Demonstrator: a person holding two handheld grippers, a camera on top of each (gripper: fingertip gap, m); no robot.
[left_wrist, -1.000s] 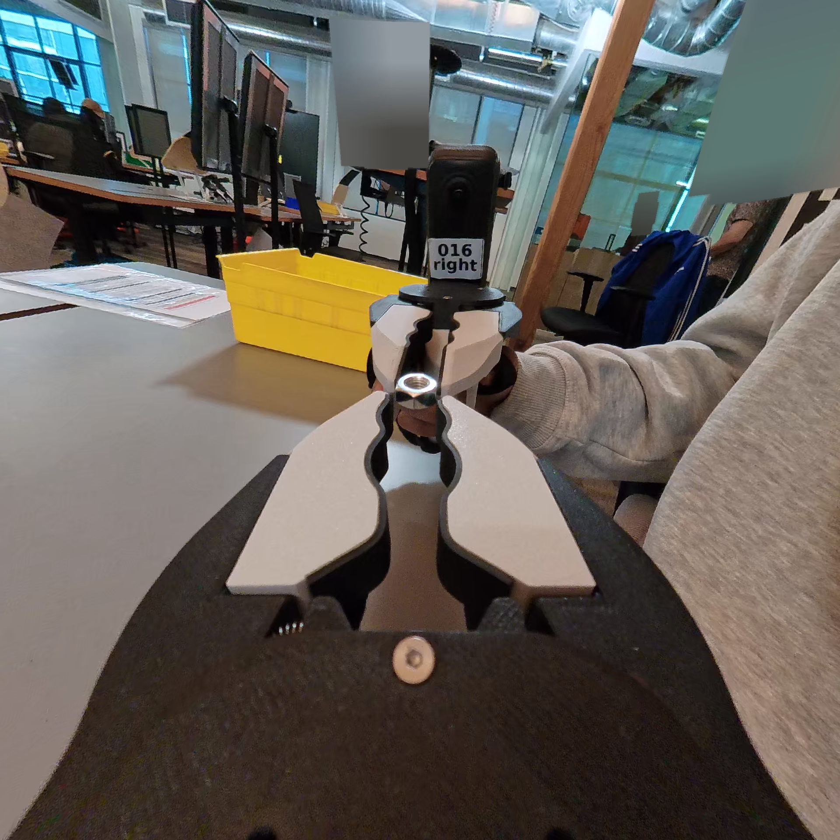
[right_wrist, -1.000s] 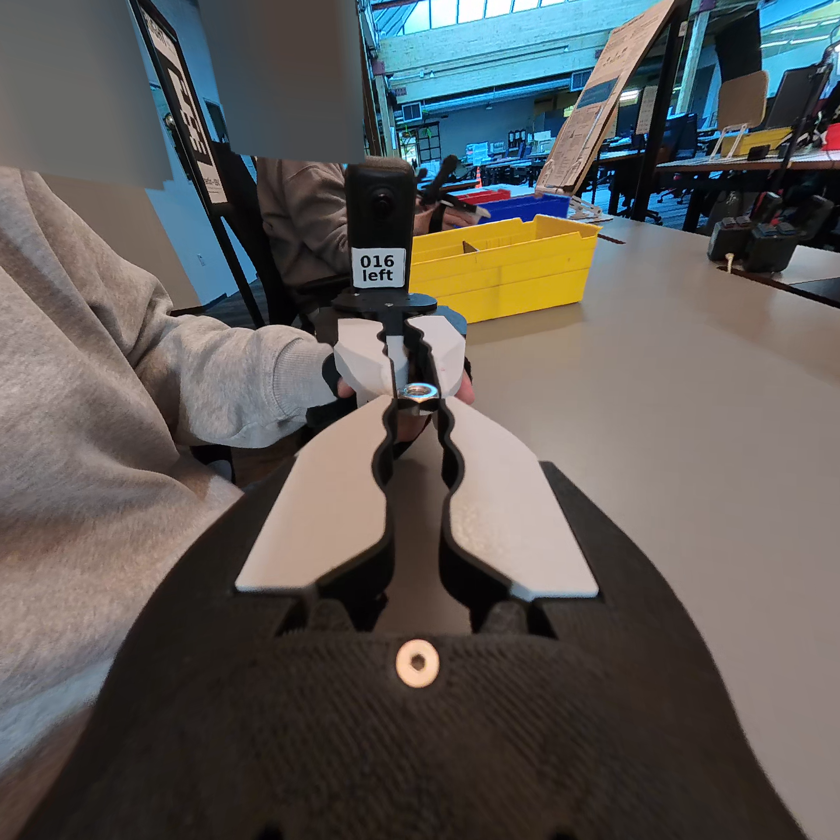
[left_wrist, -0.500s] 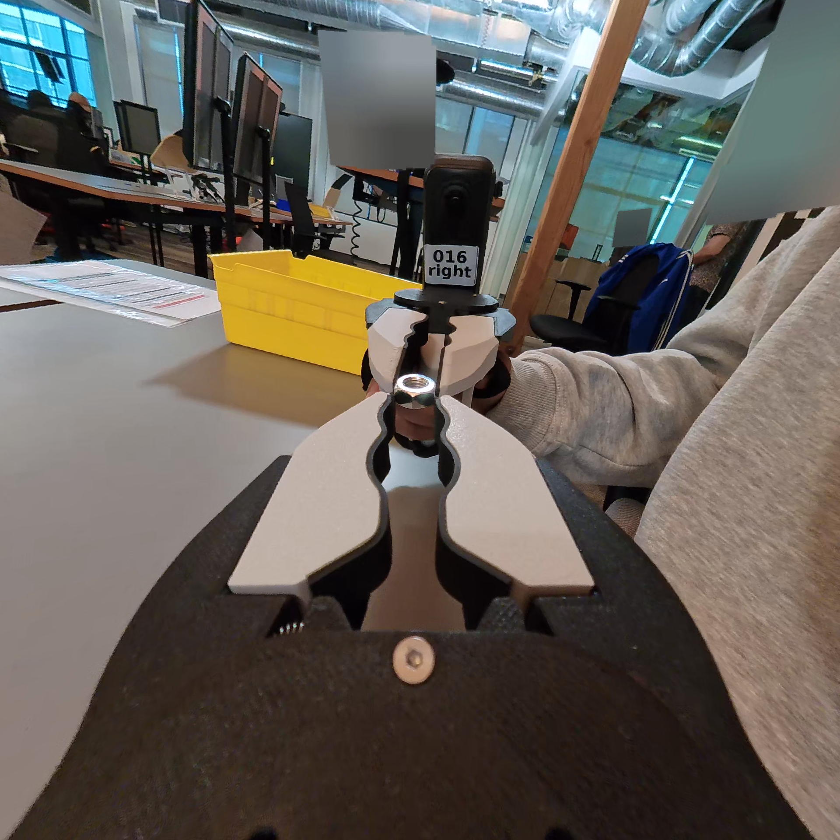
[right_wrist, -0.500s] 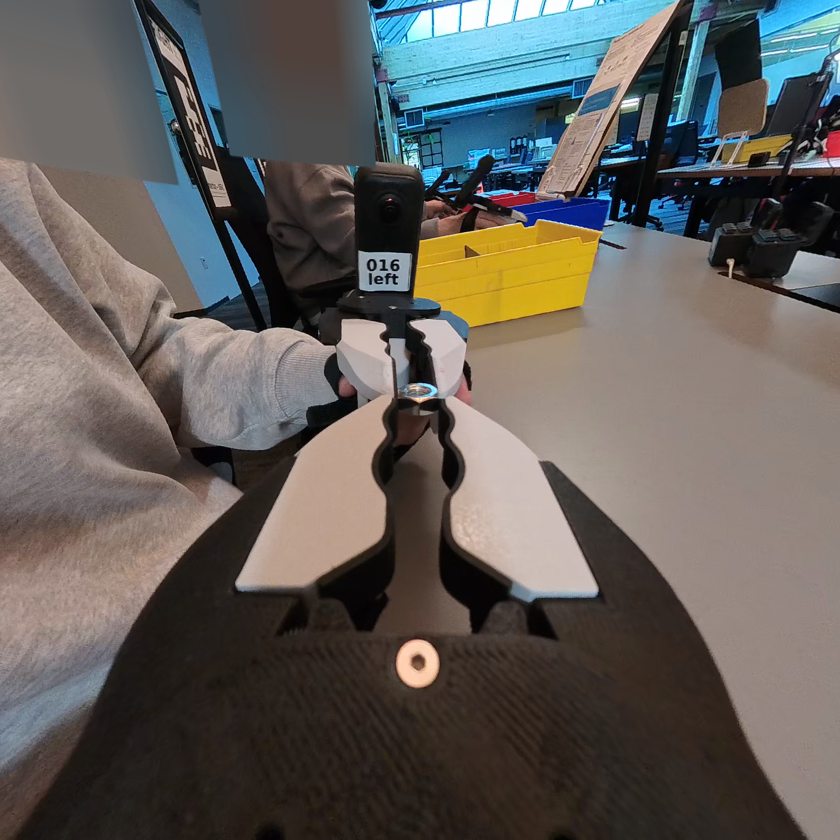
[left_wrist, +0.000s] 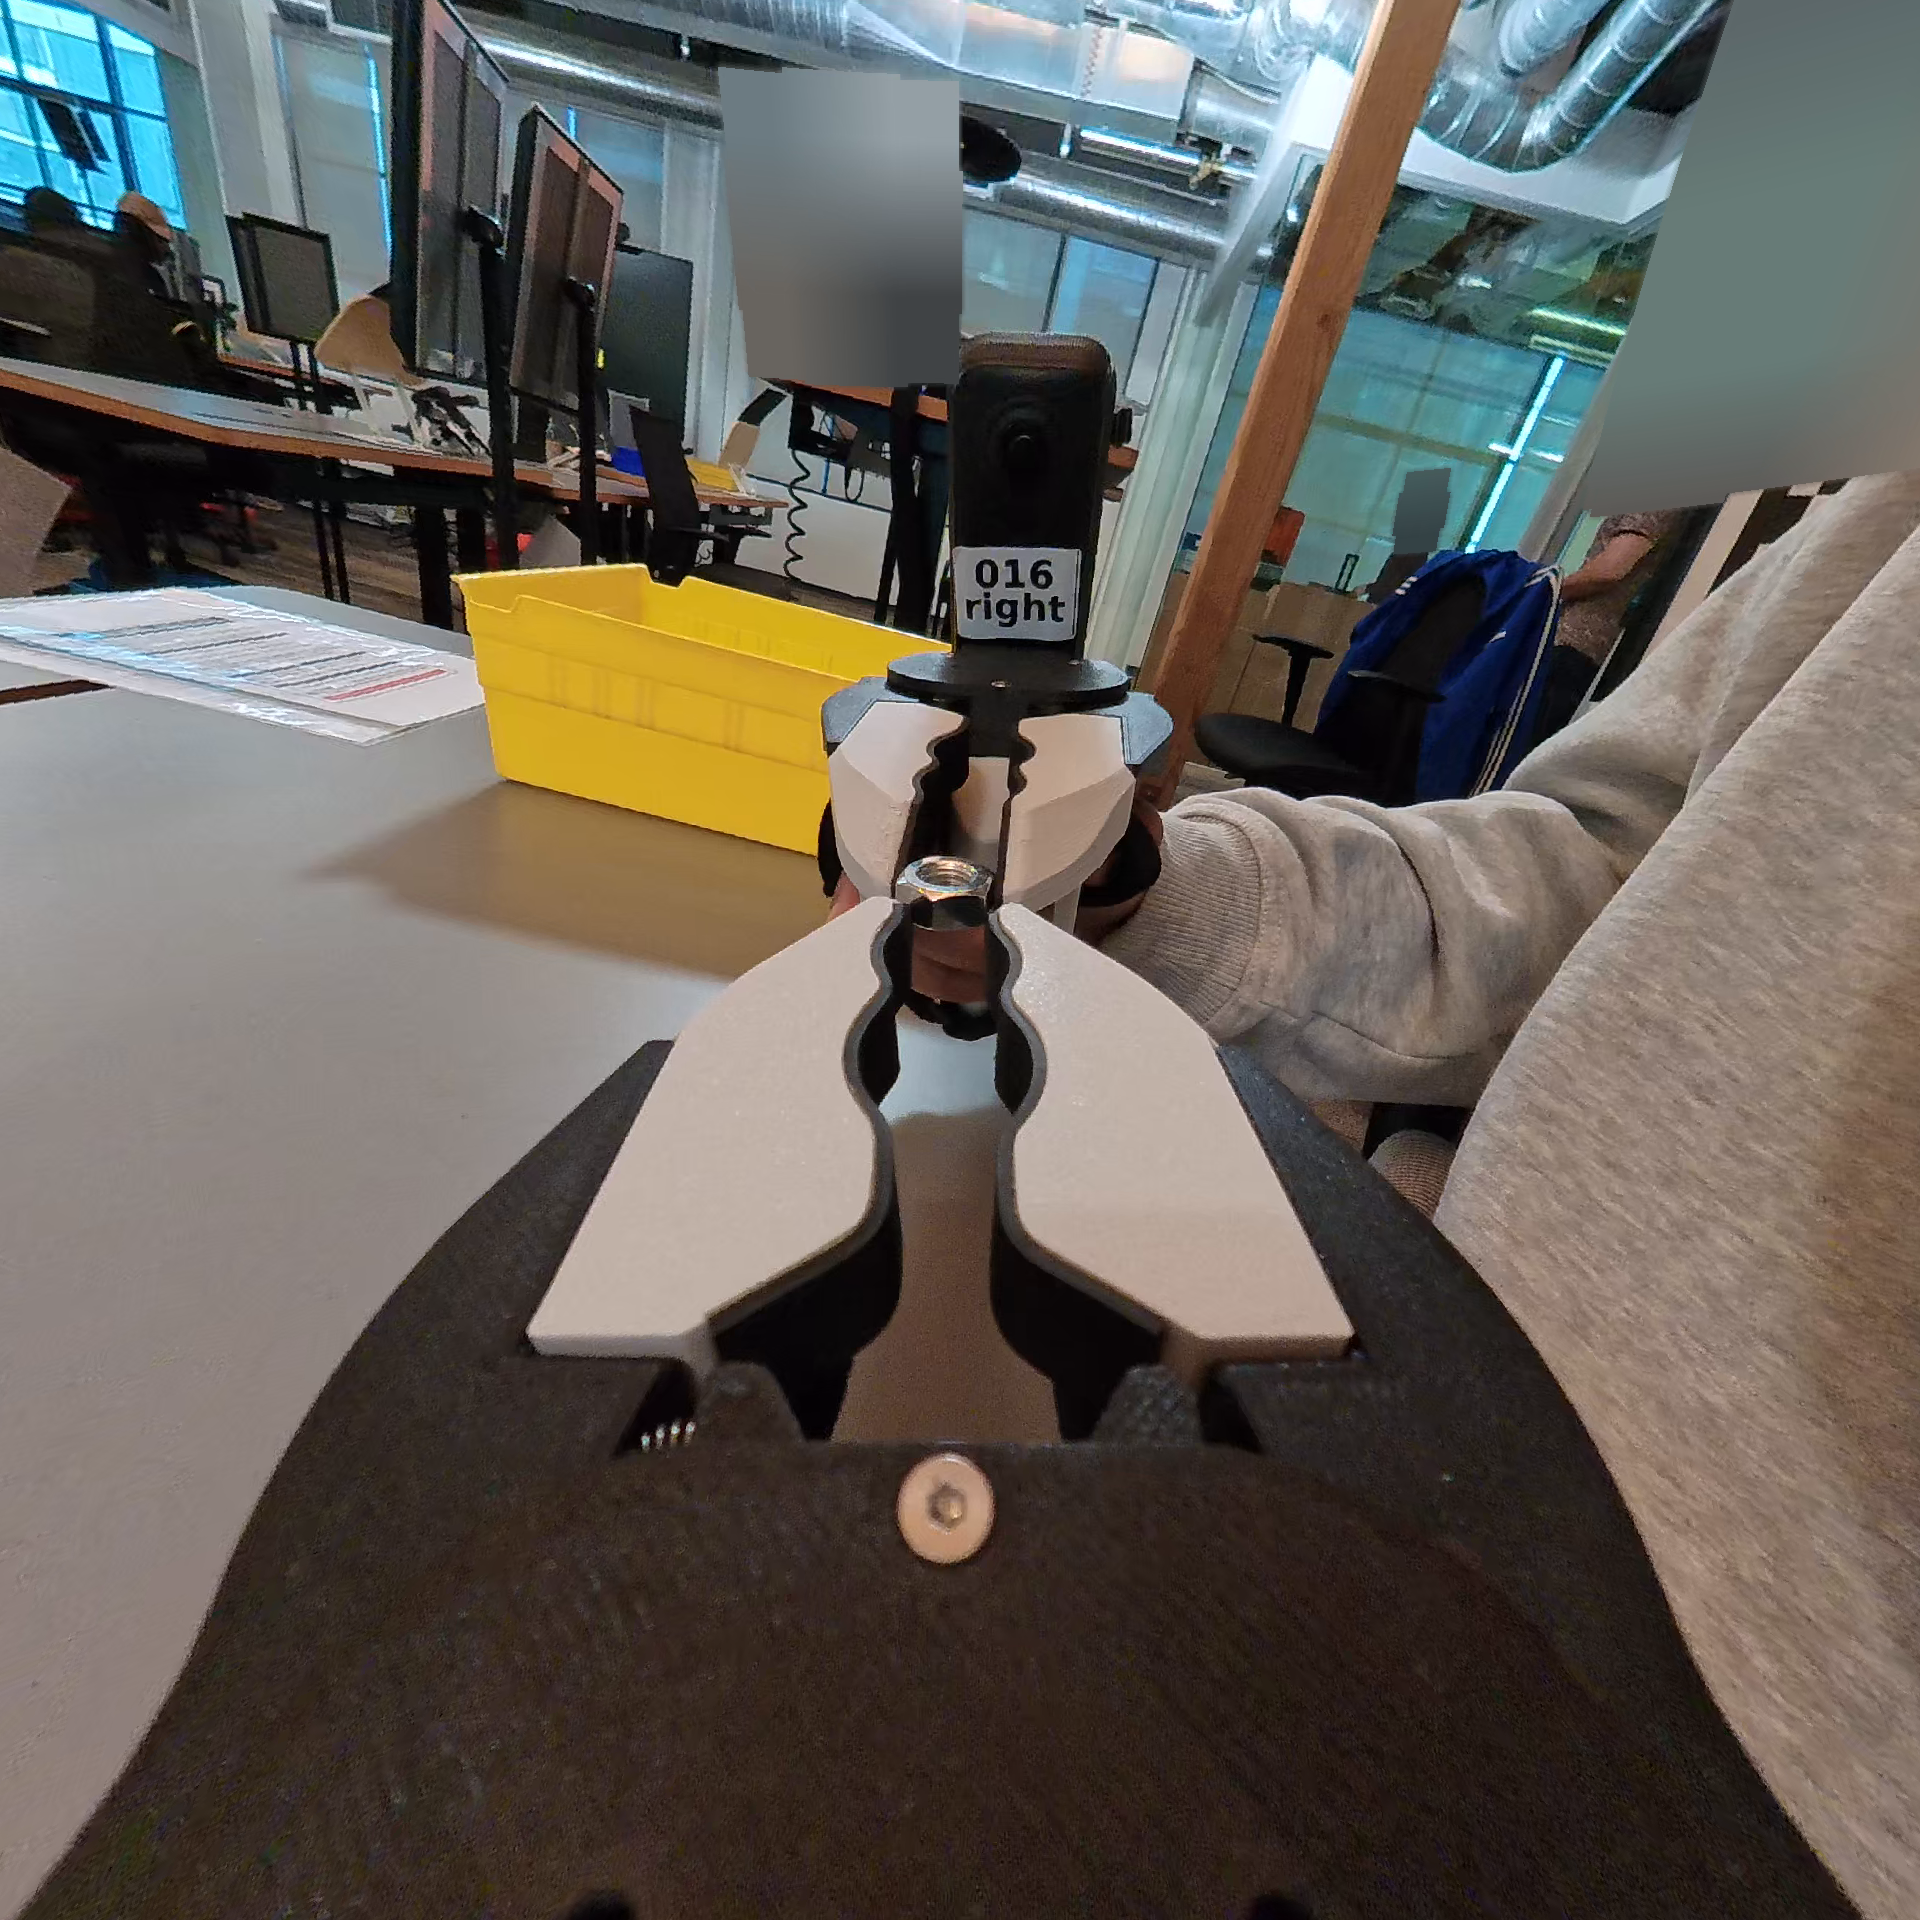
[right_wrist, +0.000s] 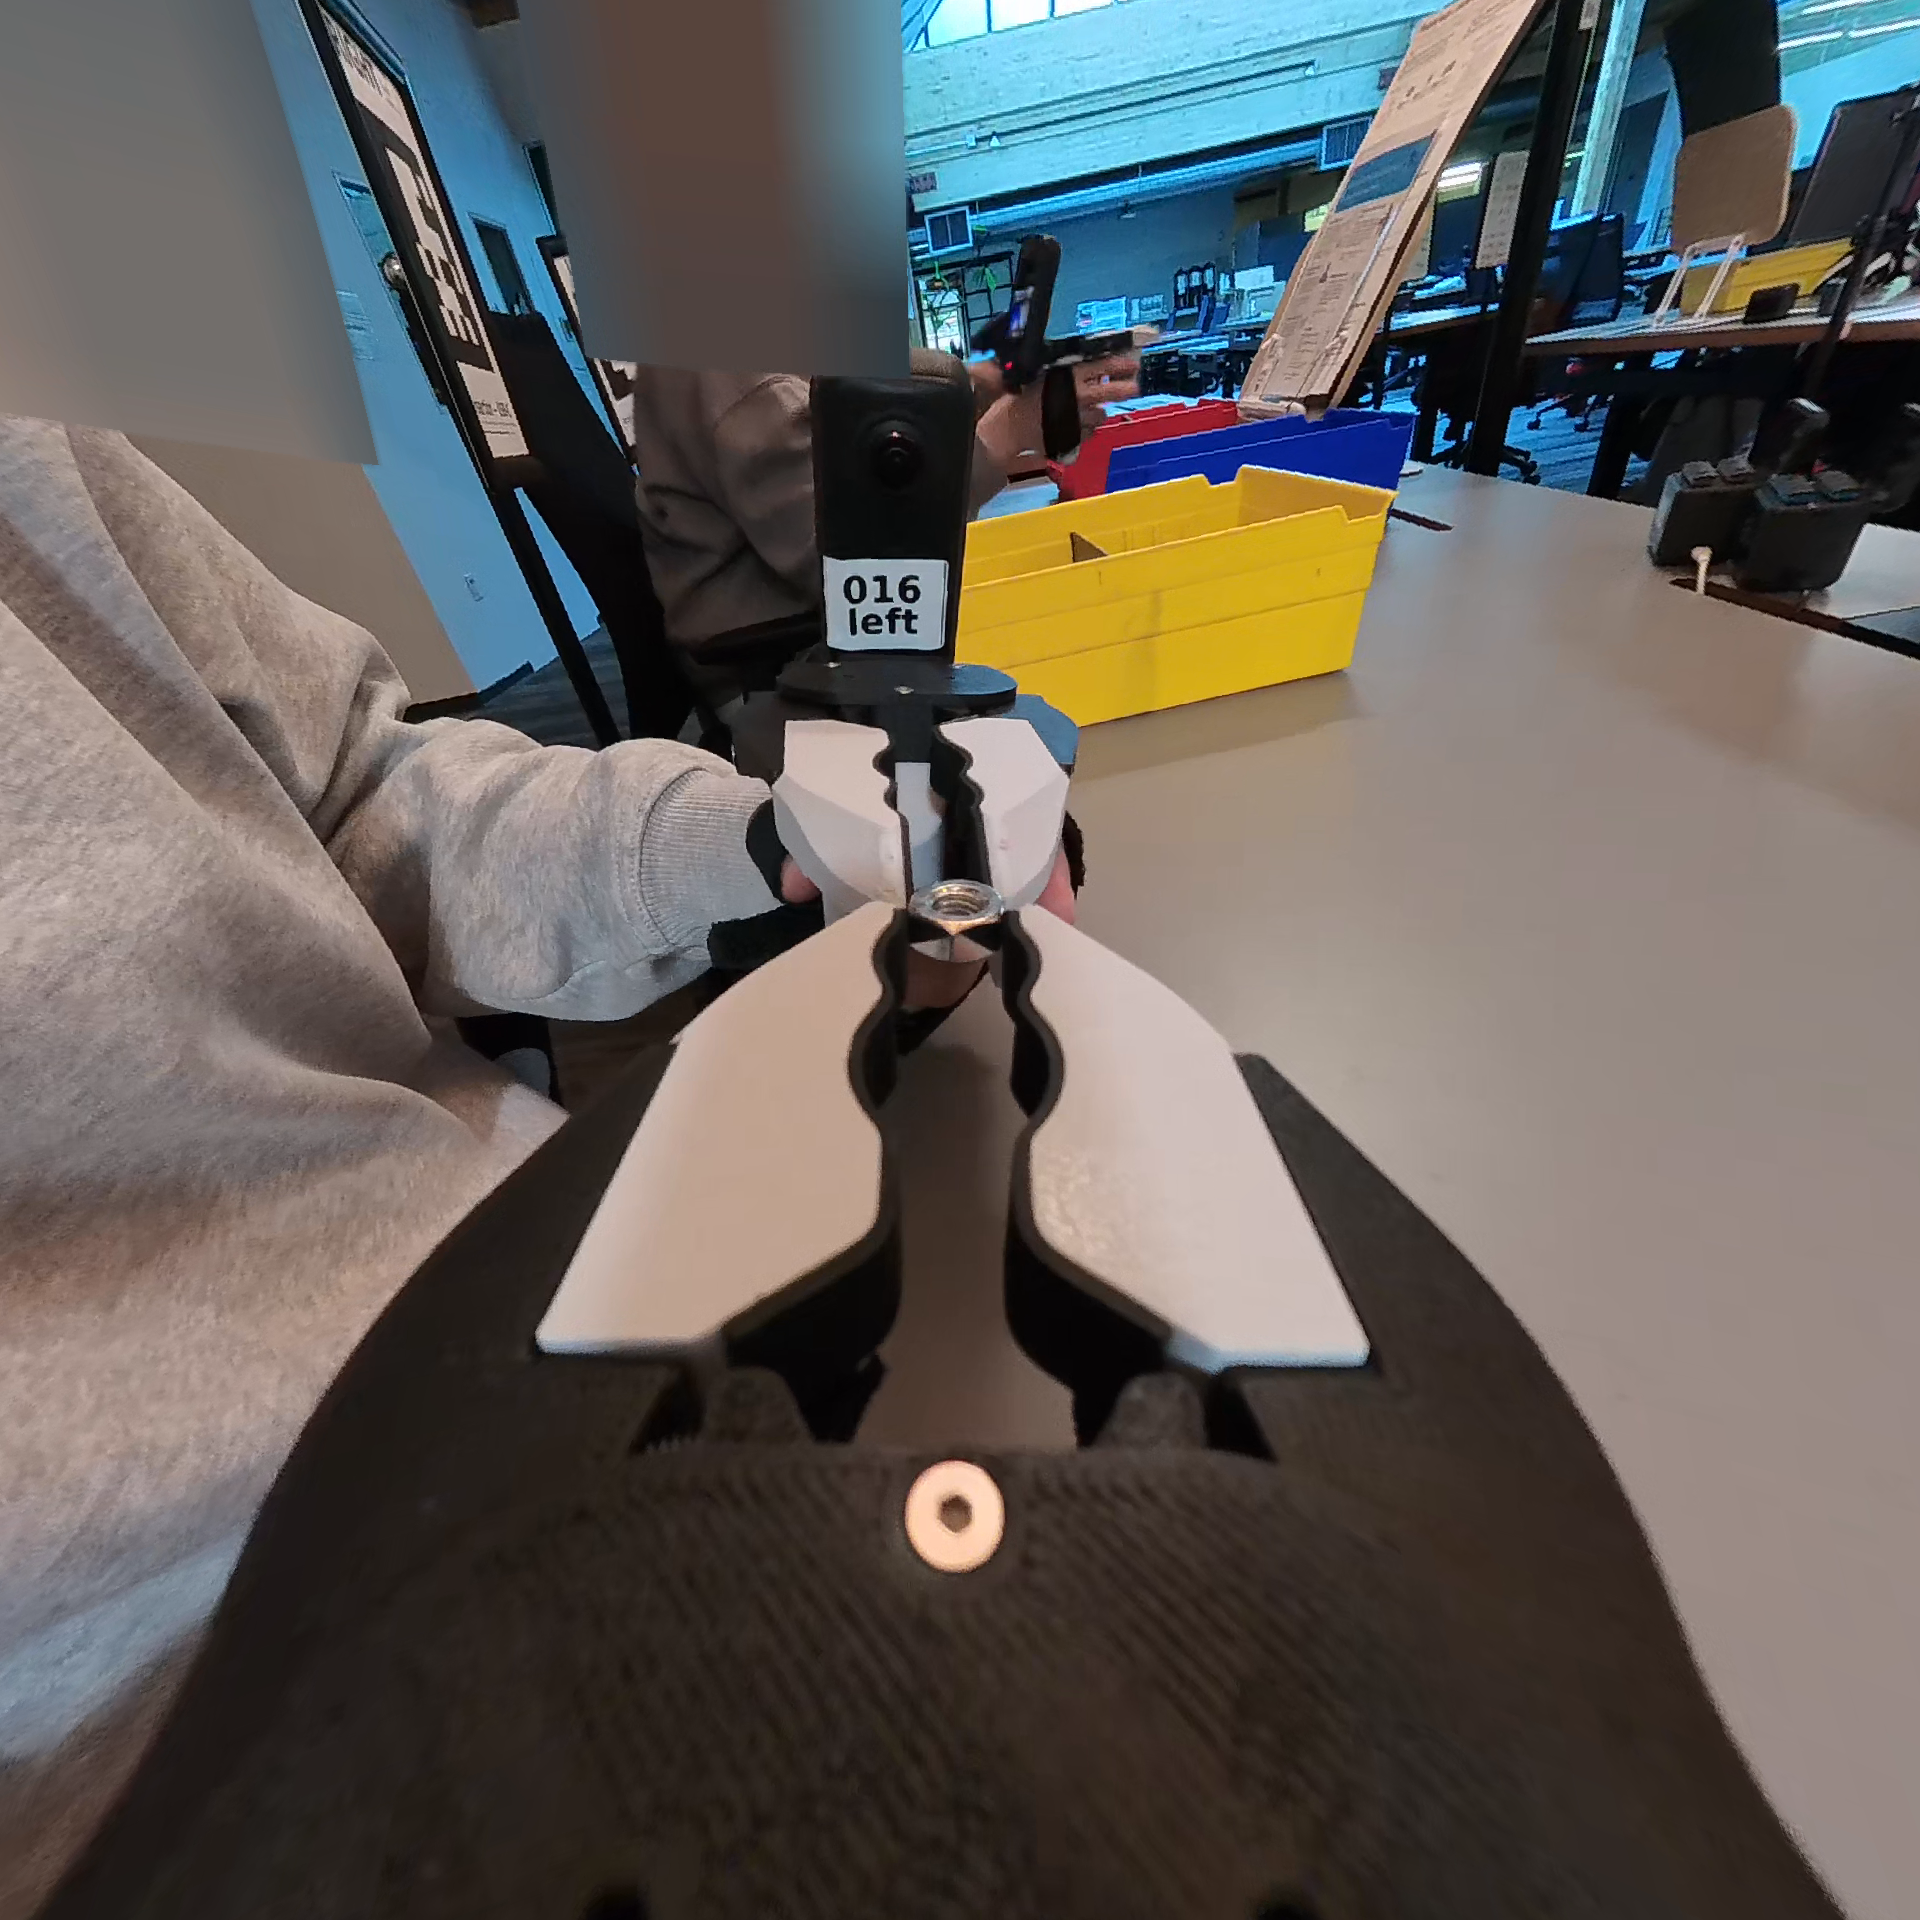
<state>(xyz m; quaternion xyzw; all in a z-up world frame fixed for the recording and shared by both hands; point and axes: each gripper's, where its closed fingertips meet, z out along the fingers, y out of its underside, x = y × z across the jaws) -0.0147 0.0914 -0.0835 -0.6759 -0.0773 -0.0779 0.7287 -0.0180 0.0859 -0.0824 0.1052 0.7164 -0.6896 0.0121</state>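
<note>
A small silver hex nut (left_wrist: 943, 891) sits upright, hole up, between the tips of my left gripper (left_wrist: 945, 920). The same nut (right_wrist: 954, 912) also sits between the tips of my right gripper (right_wrist: 951, 930). The two grippers face each other tip to tip above the grey table (left_wrist: 260, 987). Both pairs of white fingers are closed narrowly about the nut. I cannot tell which gripper bears it. The right gripper (left_wrist: 977, 831) shows straight ahead in the left wrist view, and the left gripper (right_wrist: 920, 831) shows ahead in the right wrist view. A person's hands in grey sleeves (left_wrist: 1351, 935) hold them.
A yellow bin (left_wrist: 665, 707) stands on the table behind the grippers, also in the right wrist view (right_wrist: 1174, 603). Blue and red bins (right_wrist: 1257, 447) stand beyond it. Laminated papers (left_wrist: 229, 655) lie far left. Black devices (right_wrist: 1766, 520) sit at the table's far right. Only a small space, under 4 cm, lies between the two pairs of fingers.
Both grippers stay tip to tip on the nut. The pair has shifted slightly, so the background sits a little differently in each view.
</note>
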